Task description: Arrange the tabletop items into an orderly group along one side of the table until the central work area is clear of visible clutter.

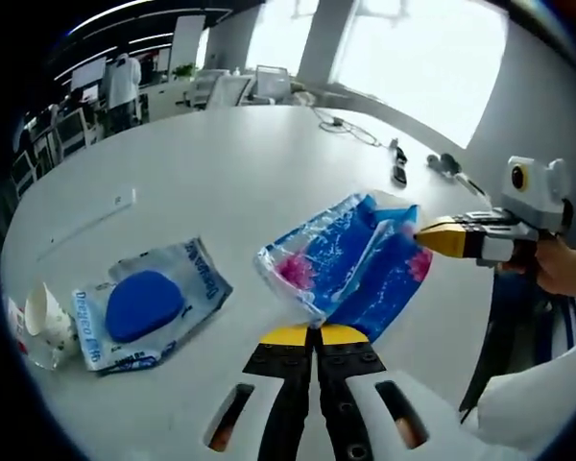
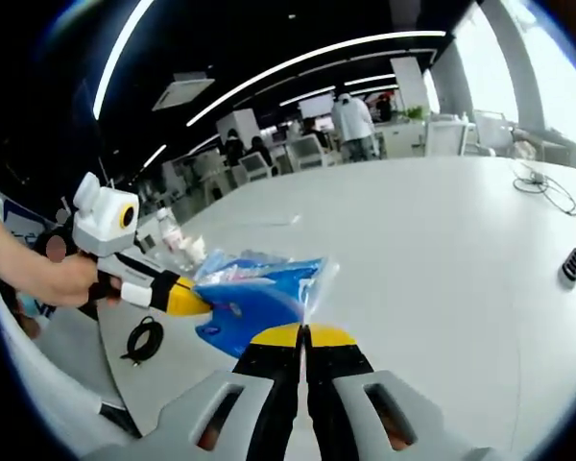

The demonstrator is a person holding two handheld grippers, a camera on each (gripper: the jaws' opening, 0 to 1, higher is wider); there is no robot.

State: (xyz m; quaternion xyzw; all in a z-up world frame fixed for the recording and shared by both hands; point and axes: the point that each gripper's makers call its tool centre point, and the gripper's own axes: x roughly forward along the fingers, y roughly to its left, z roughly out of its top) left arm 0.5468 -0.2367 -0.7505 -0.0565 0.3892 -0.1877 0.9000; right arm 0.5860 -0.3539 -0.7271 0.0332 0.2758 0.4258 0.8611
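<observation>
A crumpled blue and clear plastic bag (image 1: 350, 264) with pink marks hangs just above the white table (image 1: 221, 182). My left gripper (image 1: 315, 334) is shut on its near edge. My right gripper (image 1: 424, 234) comes in from the right, held by a hand, with its yellow tips closed on the bag's far corner. In the right gripper view the same blue bag (image 2: 254, 293) stretches between my right gripper (image 2: 303, 334), shut on one corner, and my left gripper (image 2: 194, 302), which pinches the other side.
A clear packet holding a round blue pad (image 1: 149, 307) lies at the left, with a crumpled paper cup (image 1: 43, 317) beside it. A black remote (image 1: 399, 173) and a cable (image 1: 346, 127) lie far across. A coiled black cord (image 2: 146, 338) lies near the edge.
</observation>
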